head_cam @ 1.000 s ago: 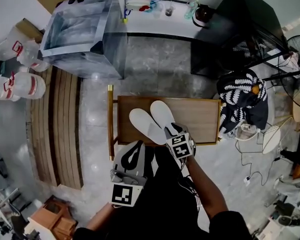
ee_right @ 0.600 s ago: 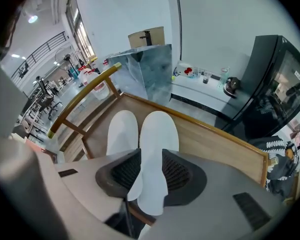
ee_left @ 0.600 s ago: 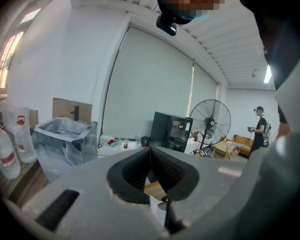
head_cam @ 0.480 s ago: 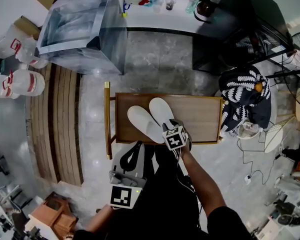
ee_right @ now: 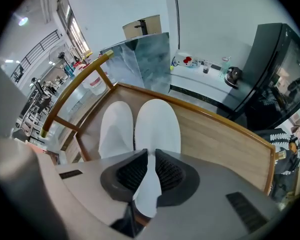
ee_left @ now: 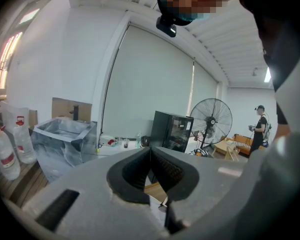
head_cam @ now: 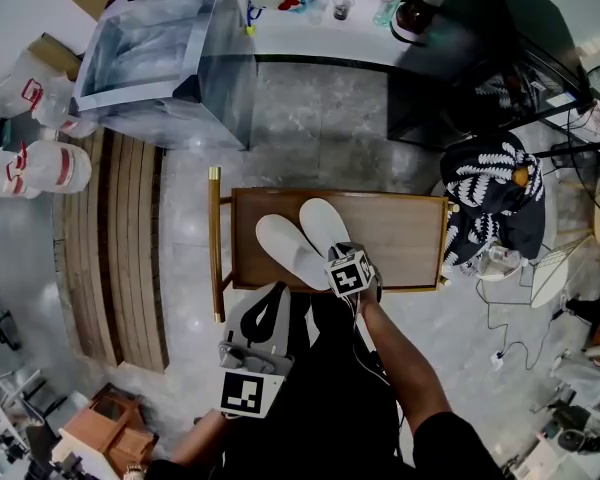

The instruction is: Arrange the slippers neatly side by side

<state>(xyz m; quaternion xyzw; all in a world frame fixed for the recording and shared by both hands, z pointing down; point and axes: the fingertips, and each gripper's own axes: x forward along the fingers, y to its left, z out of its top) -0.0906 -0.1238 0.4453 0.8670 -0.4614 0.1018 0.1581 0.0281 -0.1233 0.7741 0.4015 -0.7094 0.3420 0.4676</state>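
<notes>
Grey tiled floor (head_cam: pixel 320 128) underfoot, with a low wooden table (head_cam: pixel 400 230) at its middle, rimmed along its edges.

Right forearm (head_cam: pixel 405 368) stretched forward from the lower edge of the head view, wrist bent steeply down over the table's near edge. Left arm tucked close to the body at lower left, its tool held almost level, off the table's near left corner and clear of it.

On the table's left half, two white slippers with toes pointing away from the person. Left slipper (head_cam: pixel 285 248) and right slipper (head_cam: pixel 320 223) just beside each other, only a thin dark gap between their sides, the right one's toe reaching a little further out.

Right gripper (ee_right: pixel 149 161) aimed down at the right slipper's heel. Jaws just closing in, now pinched on the thin white heel edge, which runs down between the ribbed pads.

Left gripper (ee_left: pixel 150 154) with jaws drawn together, pads meeting at the tips, nothing between them.

Marker cube atop each tool: one (head_cam: pixel 348 275) over the heel, the other (head_cam: pixel 246 393) near the body.
</notes>
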